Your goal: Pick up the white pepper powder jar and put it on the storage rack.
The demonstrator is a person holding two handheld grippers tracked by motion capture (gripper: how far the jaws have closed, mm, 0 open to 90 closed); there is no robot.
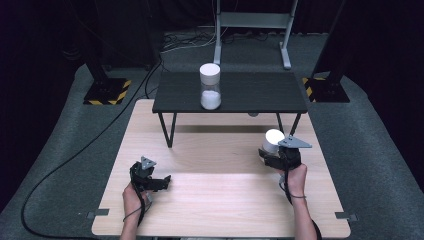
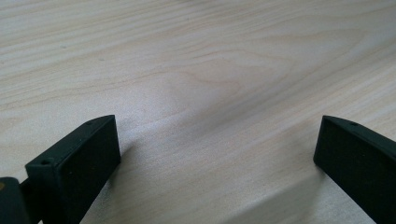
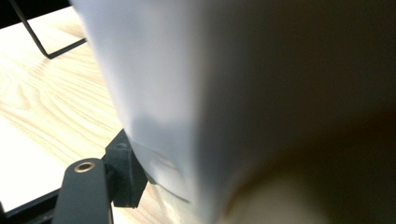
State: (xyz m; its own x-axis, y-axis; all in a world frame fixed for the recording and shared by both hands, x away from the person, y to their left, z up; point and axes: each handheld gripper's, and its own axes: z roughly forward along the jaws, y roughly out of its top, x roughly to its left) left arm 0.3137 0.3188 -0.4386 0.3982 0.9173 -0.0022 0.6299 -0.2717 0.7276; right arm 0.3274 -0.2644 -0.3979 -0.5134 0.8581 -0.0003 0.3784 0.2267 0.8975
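Note:
A clear jar with a white lid [image 1: 210, 86] and white powder in its lower half stands on the black raised shelf [image 1: 260, 95]. My right gripper [image 1: 270, 151] is shut on a second white-topped jar [image 1: 273, 139] at the table's right side, a little above the wood. Close up in the right gripper view, that jar's white wall [image 3: 187, 93] looms right in front of the camera, with one black pad [image 3: 122, 172] pressed on it. My left gripper [image 1: 162, 181] rests low at the table's left, jaws wide apart over bare wood [image 2: 210, 116], nothing between them.
The light wooden table [image 1: 220, 205] carries the black shelf on thin metal legs [image 1: 169, 129] at its far edge. Beyond stand a grey frame [image 1: 252, 30] and black stands with striped bases [image 1: 107, 92]. A cable [image 1: 60, 165] runs over the grey floor at the left.

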